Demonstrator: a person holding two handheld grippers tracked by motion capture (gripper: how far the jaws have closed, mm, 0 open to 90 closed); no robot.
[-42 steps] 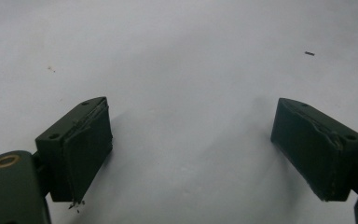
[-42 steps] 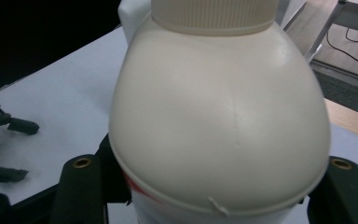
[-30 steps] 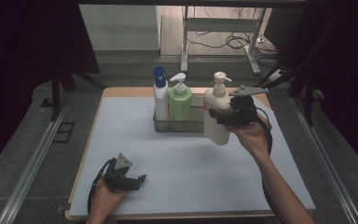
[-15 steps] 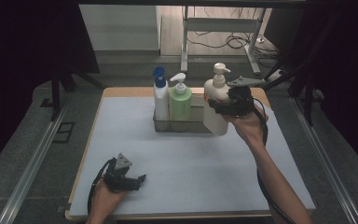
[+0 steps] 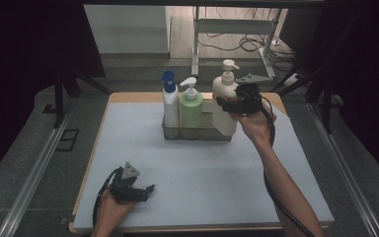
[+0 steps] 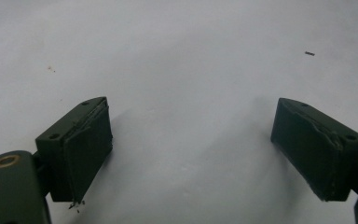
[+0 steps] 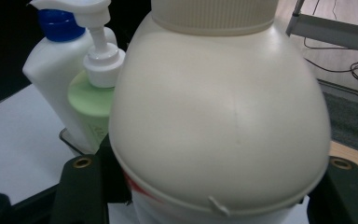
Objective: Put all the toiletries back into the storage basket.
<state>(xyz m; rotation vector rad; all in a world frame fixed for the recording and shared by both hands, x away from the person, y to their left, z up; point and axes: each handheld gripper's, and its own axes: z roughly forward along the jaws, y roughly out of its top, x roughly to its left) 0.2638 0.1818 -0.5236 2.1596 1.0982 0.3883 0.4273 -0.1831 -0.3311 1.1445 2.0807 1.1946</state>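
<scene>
My right gripper (image 5: 225, 104) is shut on a cream pump bottle (image 5: 223, 98), held upright over the right end of a grey metal caddy (image 5: 195, 133) at the back of the table. In the right gripper view the cream bottle (image 7: 219, 116) sits between the jaws, pressed on both sides. A white bottle with a blue cap (image 5: 170, 101) and a green pump bottle (image 5: 190, 107) stand in the caddy to its left. My left gripper (image 5: 147, 191) rests open on the white mat near the front left; its pads (image 6: 86, 144) have nothing between them.
The white mat (image 5: 202, 173) covers the table. A metal rail (image 5: 39, 168) runs along the left side and another along the right. Cables and a stand leg lie on the floor behind the table.
My right gripper has carried the cream bottle up and toward the back, from in front of the caddy's right end to over it. The left gripper has stayed put.
</scene>
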